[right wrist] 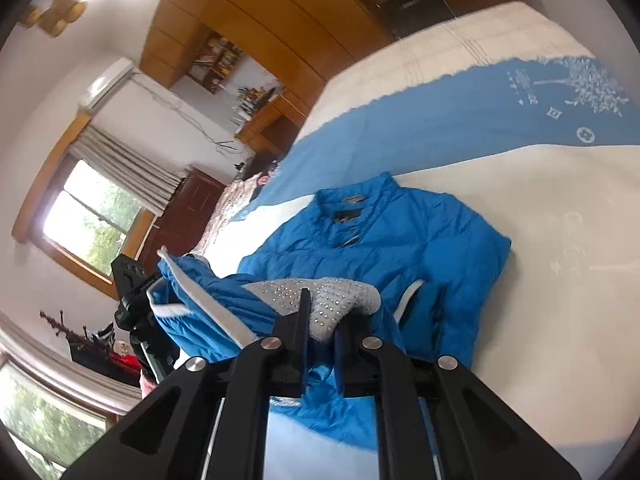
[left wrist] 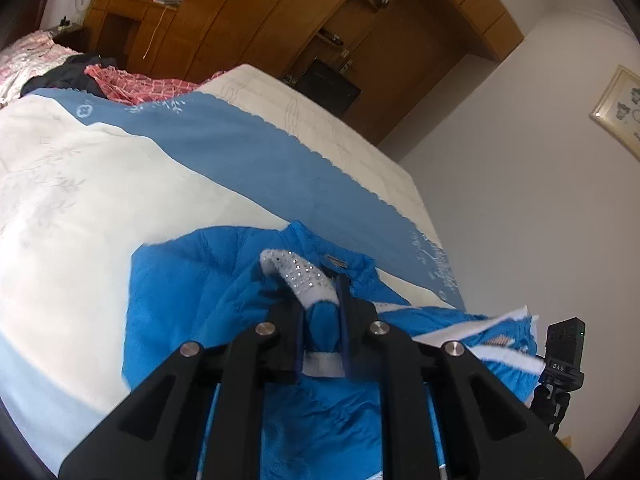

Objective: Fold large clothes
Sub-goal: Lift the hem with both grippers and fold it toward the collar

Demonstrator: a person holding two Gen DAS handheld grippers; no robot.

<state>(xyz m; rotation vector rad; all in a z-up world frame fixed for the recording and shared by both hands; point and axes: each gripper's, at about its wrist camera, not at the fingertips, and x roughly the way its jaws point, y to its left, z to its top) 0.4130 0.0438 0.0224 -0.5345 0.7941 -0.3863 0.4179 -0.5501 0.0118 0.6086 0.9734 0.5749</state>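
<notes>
A bright blue padded jacket (right wrist: 380, 236) lies on the bed, collar toward the far side, its upper part flat on the white bedspread. It also shows in the left wrist view (left wrist: 192, 280). My left gripper (left wrist: 320, 300) is shut on the jacket's lower edge, at a grey studded trim (left wrist: 304, 276). My right gripper (right wrist: 322, 320) is shut on the same jacket at the grey studded trim (right wrist: 332, 296). Both hold the hem lifted above the bed. The white-striped hem (right wrist: 208, 300) hangs between them.
The bed (left wrist: 80, 184) has a white and blue bedspread. Dark and red clothes (left wrist: 104, 76) lie at its far end. A wooden wardrobe (left wrist: 280, 12) and a desk stand behind. A small black camera on a tripod (left wrist: 564, 352) stands by the bed's edge, near the white wall.
</notes>
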